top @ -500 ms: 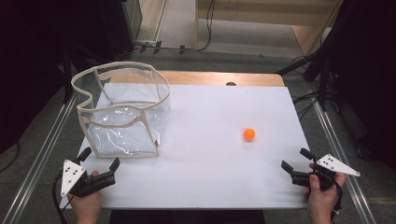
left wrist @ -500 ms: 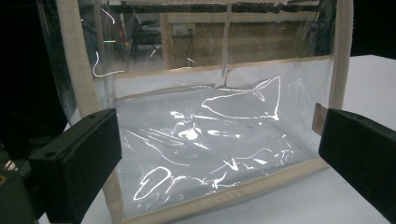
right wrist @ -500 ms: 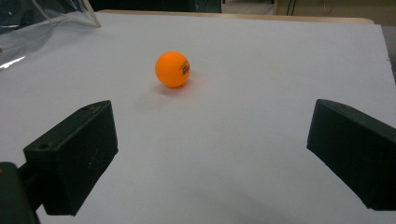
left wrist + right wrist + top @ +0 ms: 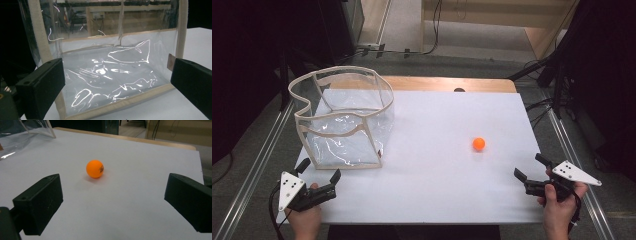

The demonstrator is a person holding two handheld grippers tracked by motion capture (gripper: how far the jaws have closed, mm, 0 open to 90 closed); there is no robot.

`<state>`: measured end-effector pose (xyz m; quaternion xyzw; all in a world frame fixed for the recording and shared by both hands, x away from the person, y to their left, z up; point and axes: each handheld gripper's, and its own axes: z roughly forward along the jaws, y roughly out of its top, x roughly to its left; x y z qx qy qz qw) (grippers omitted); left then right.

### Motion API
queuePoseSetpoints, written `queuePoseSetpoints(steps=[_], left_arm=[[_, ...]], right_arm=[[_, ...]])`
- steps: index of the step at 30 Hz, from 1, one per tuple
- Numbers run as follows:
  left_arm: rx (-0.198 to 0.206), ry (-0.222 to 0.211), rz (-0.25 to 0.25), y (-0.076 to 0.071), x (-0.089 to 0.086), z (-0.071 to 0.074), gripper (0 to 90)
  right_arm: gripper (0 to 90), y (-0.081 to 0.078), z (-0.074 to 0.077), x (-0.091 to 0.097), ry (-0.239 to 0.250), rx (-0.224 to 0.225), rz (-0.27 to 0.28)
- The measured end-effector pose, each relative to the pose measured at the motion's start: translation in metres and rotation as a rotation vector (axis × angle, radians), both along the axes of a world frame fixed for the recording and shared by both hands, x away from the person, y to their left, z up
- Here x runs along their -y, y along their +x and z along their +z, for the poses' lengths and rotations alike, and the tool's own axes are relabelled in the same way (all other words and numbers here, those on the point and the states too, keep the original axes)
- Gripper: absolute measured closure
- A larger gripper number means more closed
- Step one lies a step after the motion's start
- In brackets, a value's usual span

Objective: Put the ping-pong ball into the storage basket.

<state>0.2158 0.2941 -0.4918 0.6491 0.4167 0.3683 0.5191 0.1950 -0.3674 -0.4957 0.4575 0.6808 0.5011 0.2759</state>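
Note:
A small orange ball (image 4: 479,144) (image 4: 95,169) rests on the white table top (image 4: 447,165), right of centre. A clear plastic bag with beige trim (image 4: 343,120) (image 4: 110,72) stands open-topped at the left. My left gripper (image 4: 319,169) sits at the near left corner, open, its jaws pointing at the bag's near wall. My right gripper (image 4: 530,166) is at the near right, open and empty, jaws aimed at the ball, which lies well ahead of them.
The table's far edge shows a wooden strip (image 4: 447,83). Metal rails (image 4: 259,165) run along both sides of the table. Dark equipment and cables stand on the floor beyond.
Both grippers have shifted only slightly; the ball and the bag stay where they were.

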Motion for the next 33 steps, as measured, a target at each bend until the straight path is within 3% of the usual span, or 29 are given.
queuePoseSetpoints(steps=[4, 10, 16, 19, 23, 30, 33], left_arm=[[0.0, 0.001, 0.0, 0.0, 0.0, 0.0, 0.0], [0.001, -0.003, 0.002, 0.0, 0.001, 0.0, 0.0], [0.002, 0.006, -0.001, 0.0, 0.001, 0.0, 0.0], [0.001, 0.009, 0.0, 0.0, 0.001, 0.0, 0.0], [0.0, 0.013, -0.001, 0.0, 0.002, 0.0, 0.0], [0.0, 0.012, -0.001, 0.0, 0.002, 0.0, 0.0], [0.001, 0.012, -0.002, 0.0, 0.002, 0.0, 0.0]], right_arm=[[0.4, 0.006, 0.008, -0.004, -0.036, 0.014, 0.009], [0.4, 0.016, 0.014, -0.008, -0.058, -0.004, 0.02], [0.4, 0.026, 0.017, -0.005, -0.05, -0.033, 0.067], [0.4, 0.03, 0.02, -0.006, -0.041, -0.077, 0.12], [0.3, 0.035, 0.024, -0.011, -0.069, -0.122, 0.157], [0.3, 0.046, 0.028, -0.015, -0.049, -0.144, 0.187], [0.3, 0.05, 0.031, -0.016, -0.063, -0.148, 0.19]])
